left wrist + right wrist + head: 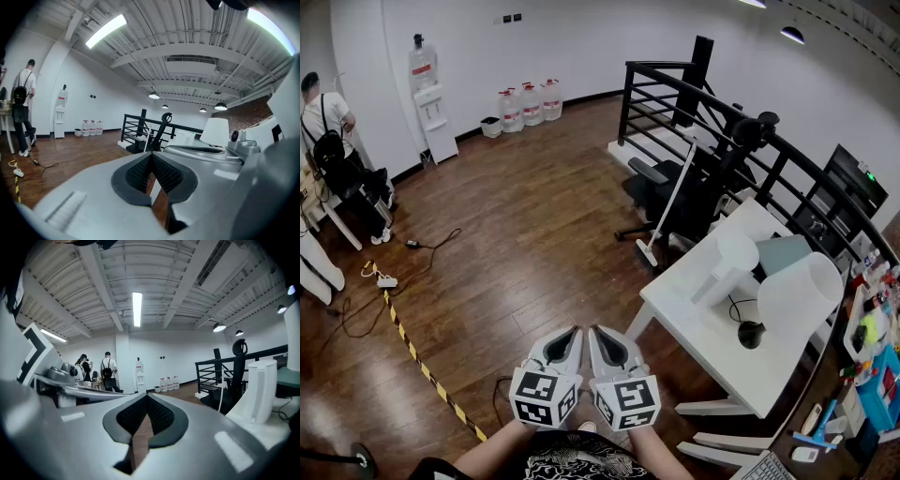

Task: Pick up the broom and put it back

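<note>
**Both grippers closed and empty, broom leaning by the railing**

The left gripper (563, 345) and the right gripper (610, 345) are hovering side by side at 6 o'clock in the head view, over the glossy brown plank floor (534, 216). Each is carrying a cube with square black-and-white markers. In each gripper view the 2 grey, smoothly curved jaws are meeting at their tips. The black ribbed pads (164, 174) are touching there, with only floor showing in the narrow V below, so both grippers are shut on nothing.

The broom (667, 199) is standing at about 1 o'clock from the grippers, well apart from them. Its thin, straight white handle is tilting toward the black metal railing (675, 89), and its flat white head is resting on the floor. A black wheeled office chair (654, 186) is sitting just beside it. At 3 o'clock, a smooth white rectangular table (712, 361) is bearing 2 white rounded shades. At 11 o'clock, clear water bottles (530, 103) are lining the white wall. A yellow-and-black striped tape (422, 361) is running across the floor at 8 o'clock.
</note>
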`<state>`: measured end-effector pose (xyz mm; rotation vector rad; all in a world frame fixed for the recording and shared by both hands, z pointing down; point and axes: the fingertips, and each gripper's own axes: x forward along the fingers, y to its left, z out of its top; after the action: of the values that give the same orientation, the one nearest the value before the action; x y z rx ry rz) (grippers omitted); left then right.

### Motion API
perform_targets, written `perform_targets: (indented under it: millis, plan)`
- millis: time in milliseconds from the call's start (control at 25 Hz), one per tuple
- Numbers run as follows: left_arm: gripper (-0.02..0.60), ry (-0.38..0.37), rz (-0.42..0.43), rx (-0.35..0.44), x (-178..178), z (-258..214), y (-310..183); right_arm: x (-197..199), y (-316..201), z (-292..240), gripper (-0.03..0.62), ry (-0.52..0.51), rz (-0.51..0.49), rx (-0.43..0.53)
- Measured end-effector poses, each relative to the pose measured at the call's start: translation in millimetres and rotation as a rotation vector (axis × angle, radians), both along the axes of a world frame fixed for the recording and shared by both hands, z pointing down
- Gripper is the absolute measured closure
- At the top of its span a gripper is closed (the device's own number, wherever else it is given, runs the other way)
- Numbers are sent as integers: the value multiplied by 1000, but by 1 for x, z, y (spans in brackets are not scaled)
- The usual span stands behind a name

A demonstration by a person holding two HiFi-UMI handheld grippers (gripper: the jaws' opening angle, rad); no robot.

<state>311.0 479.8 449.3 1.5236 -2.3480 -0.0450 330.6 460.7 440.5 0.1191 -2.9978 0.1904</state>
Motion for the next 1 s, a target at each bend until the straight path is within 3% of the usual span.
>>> perform_targets:
  millis: [440,1000]
  plan:
    - [578,31,24,8,-49,16,-46,-47,-41,17,594,40,11,20]
    - [578,41,167,22,-198,9,-140,-197,-134,10,594,68,163,33]
